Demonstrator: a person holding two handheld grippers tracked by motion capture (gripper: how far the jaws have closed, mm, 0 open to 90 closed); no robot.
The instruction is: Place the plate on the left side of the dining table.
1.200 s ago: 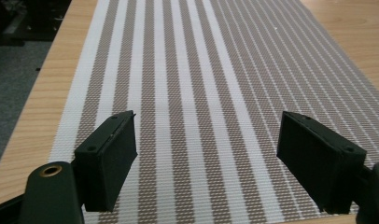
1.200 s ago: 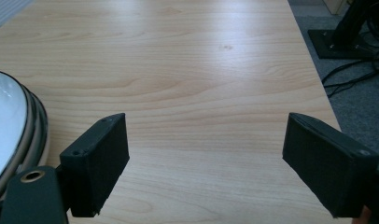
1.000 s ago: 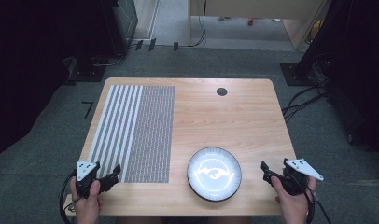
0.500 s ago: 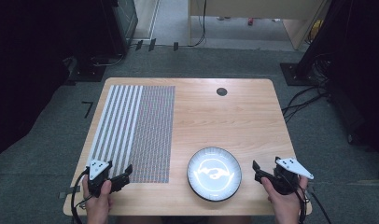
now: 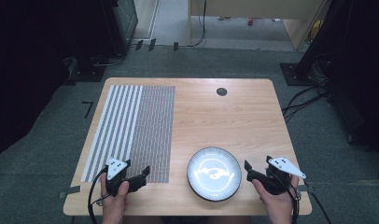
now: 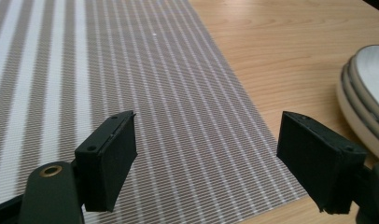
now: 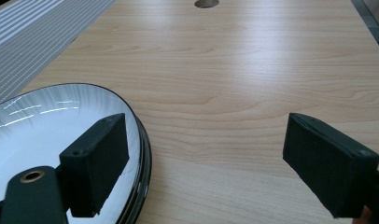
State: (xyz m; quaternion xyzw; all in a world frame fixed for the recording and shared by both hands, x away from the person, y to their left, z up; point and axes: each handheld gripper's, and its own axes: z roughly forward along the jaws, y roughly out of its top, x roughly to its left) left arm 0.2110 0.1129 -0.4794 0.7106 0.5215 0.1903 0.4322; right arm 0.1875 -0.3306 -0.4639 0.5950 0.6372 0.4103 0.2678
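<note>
Plates (image 5: 214,173) sit stacked on the wooden desk (image 5: 234,121) between the two claws, close to the near edge. The top plate has a dark rim and a pale glossy face, and nothing lies in it; in the left gripper view the stack (image 6: 365,100) shows at least three layered rims, off to the right of that claw's right jaw.

The left claw (image 5: 140,176) is held in the person's left hand (image 5: 115,198) over the near right corner of a striped placemat (image 5: 131,130). Its jaws stand wide apart with nothing between them. In the left gripper view (image 6: 206,161) the fine-striped part of the placemat (image 6: 145,93) spreads ahead of and beneath the jaws, with broader white bands further left.

The right claw (image 5: 249,169) is held in the person's right hand (image 5: 276,198) just to the right of the plates, pointing toward them. Its jaws are also spread wide and empty. In the right gripper view (image 7: 208,163) the left jaw hangs over the rim of the top plate (image 7: 47,121), while the right jaw is over bare desk; whether the jaw touches the plate cannot be told.

Far ahead of the right claw, a small dark round hole (image 5: 221,91) lies in the desk near its far edge.
</note>
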